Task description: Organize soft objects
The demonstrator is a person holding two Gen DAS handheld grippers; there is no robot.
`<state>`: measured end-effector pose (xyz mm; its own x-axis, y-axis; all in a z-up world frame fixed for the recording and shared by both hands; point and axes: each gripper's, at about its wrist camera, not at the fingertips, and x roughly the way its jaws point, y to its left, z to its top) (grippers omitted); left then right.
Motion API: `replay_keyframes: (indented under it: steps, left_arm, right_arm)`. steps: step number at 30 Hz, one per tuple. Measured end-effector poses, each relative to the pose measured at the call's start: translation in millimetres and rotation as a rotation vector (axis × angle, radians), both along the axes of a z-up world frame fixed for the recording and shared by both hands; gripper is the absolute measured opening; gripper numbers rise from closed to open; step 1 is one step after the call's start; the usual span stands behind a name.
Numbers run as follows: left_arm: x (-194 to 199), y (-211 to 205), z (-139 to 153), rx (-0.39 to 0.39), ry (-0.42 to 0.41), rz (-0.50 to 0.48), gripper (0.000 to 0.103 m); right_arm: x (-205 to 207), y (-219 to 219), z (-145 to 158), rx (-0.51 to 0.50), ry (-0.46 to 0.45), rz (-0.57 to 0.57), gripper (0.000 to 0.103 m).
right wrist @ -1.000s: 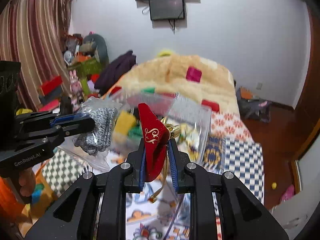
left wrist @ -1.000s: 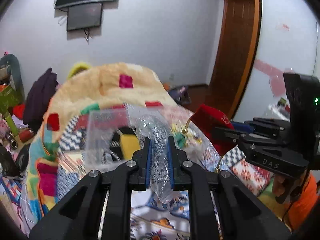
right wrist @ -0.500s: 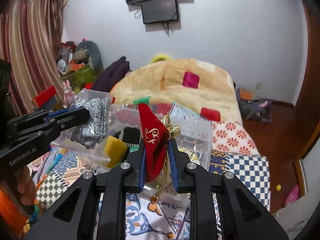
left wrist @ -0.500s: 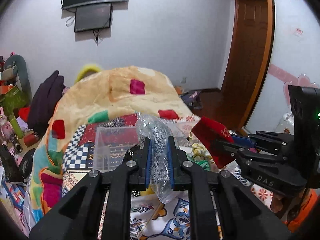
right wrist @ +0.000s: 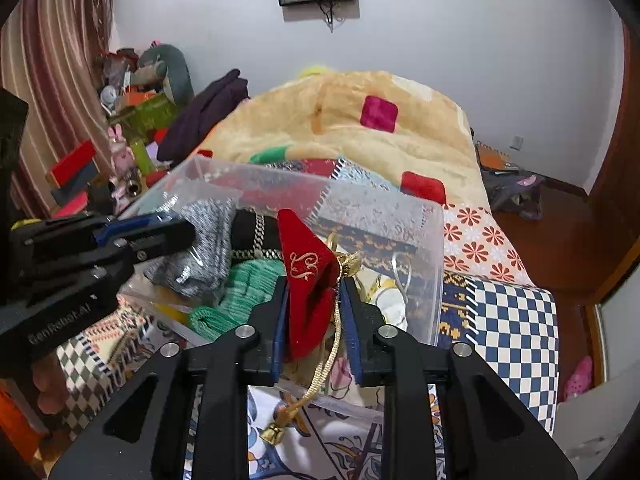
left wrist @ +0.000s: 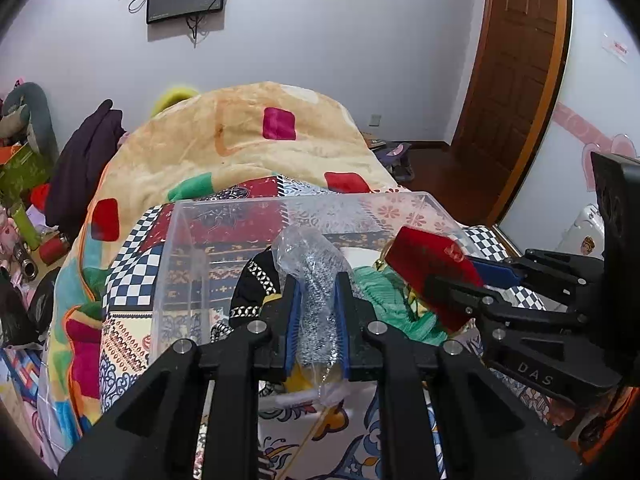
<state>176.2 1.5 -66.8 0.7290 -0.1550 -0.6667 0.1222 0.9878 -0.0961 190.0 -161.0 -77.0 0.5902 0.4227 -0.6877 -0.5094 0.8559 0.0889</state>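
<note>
Over the clear bin, the bagged grey knit is pinched by the left gripper and the red pouch by the right gripper; both are judged ready to be lowered in and released.

Light is glinting off the clear glossy plastic bin; the red pouch is looking velvety, the blanket fleecy and matt.

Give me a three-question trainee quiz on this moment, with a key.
1. True or false: the left gripper holds a red pouch.
2. What does the right gripper grip? A) green knit B) red pouch C) yellow sponge
3. Fill in: both grippers are at a clear plastic ____ on the bed.

Key: 1 false, it holds a bagged grey knit; 2 B; 3 box.
</note>
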Motion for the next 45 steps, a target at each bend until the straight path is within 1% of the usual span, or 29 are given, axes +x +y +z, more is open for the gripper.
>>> replay_keyframes:
  steps: [1, 2, 3, 4, 5, 7, 13, 16, 18, 20, 22, 25, 27, 28, 30, 31, 33, 35, 37, 39, 41, 45]
  left_arm:
    - [-1.7, 0.8, 0.9, 0.001, 0.0, 0.001, 0.02]
    - [-4.0, 2.0, 1.9, -0.001, -0.001, 0.002, 0.024]
    - [-6.5, 3.3, 3.1, -0.002, -0.004, 0.004, 0.027]
    - [-10.6, 4.9, 5.1, -0.003, -0.012, 0.009, 0.033]
    - [-14.0, 6.3, 7.2, -0.003, -0.022, 0.014, 0.037]
    - [-21.9, 8.6, 12.8, -0.002, -0.047, 0.022, 0.04]
    - [-50.8, 10.9, 39.0, 0.025, -0.144, 0.042, 0.04]
    - [-68.9, 10.1, 54.6, 0.028, -0.204, 0.05, 0.04]
    - [-82.3, 9.5, 65.3, 0.027, -0.245, 0.054, 0.044]
    - [-97.3, 9.1, 74.8, 0.024, -0.289, 0.061, 0.049]
    - [-108.5, 8.2, 81.9, 0.022, -0.322, 0.065, 0.052]
    - [-120.7, 6.3, 89.2, 0.018, -0.352, 0.06, 0.055]
    - [-128.5, 5.4, 92.7, 0.014, -0.37, 0.059, 0.062]
    - [-133.1, 4.9, 94.2, 0.013, -0.383, 0.061, 0.064]
    - [-140.3, 4.5, 96.3, 0.016, -0.404, 0.066, 0.072]
    - [-143.4, 4.3, 96.9, 0.016, -0.414, 0.069, 0.075]
    - [-147.5, 4.7, 98.0, 0.012, -0.426, 0.072, 0.086]
    - [-151.1, 5.3, 98.3, 0.01, -0.437, 0.076, 0.091]
    - [-154.1, 5.2, 98.3, 0.011, -0.444, 0.08, 0.092]
    - [-154.0, 3.8, 97.8, 0.011, -0.444, 0.077, 0.095]
    - [-154.3, 3.8, 97.8, 0.01, -0.446, 0.079, 0.098]
    - [-155.0, 3.0, 96.4, 0.01, -0.451, 0.077, 0.099]
  right_arm:
    - [0.9, 0.5, -0.2, -0.007, -0.009, -0.003, 0.03]
    - [0.3, 0.3, 0.1, -0.009, -0.008, -0.001, 0.033]
    - [-1.8, -0.6, 1.6, -0.007, -0.008, 0.001, 0.04]
    - [-4.5, -1.8, 3.9, -0.003, -0.011, 0.004, 0.045]
    - [-4.0, -2.6, 4.6, 0.001, -0.013, 0.008, 0.047]
    - [-9.8, -5.2, 10.5, 0.012, -0.026, 0.01, 0.052]
    - [-32.2, -14.1, 37.0, 0.045, -0.098, 0.021, 0.054]
    - [-48.4, -22.4, 56.0, 0.094, -0.143, 0.025, 0.054]
    - [-57.9, -26.4, 67.2, 0.123, -0.175, 0.025, 0.055]
    - [-68.2, -29.2, 75.9, 0.144, -0.206, 0.026, 0.06]
    - [-79.4, -33.7, 85.2, 0.17, -0.249, 0.022, 0.071]
    - [-96.9, -37.2, 97.0, 0.197, -0.303, 0.026, 0.072]
    - [-104.6, -37.4, 101.2, 0.211, -0.32, 0.031, 0.074]
    - [-107.1, -37.3, 102.3, 0.215, -0.327, 0.032, 0.077]
    - [-113.4, -36.8, 103.7, 0.219, -0.352, 0.031, 0.083]
    - [-116.7, -36.0, 104.0, 0.217, -0.366, 0.031, 0.084]
    - [-119.8, -33.8, 104.0, 0.214, -0.378, 0.035, 0.084]
    - [-120.0, -31.6, 103.5, 0.214, -0.386, 0.035, 0.086]
    - [-121.0, -31.7, 102.1, 0.213, -0.401, 0.025, 0.096]
    - [-122.4, -32.1, 99.9, 0.212, -0.421, 0.008, 0.1]
    - [-125.5, -34.9, 98.1, 0.217, -0.424, 0.004, 0.101]
    - [-123.4, -37.2, 96.8, 0.225, -0.42, -0.007, 0.101]
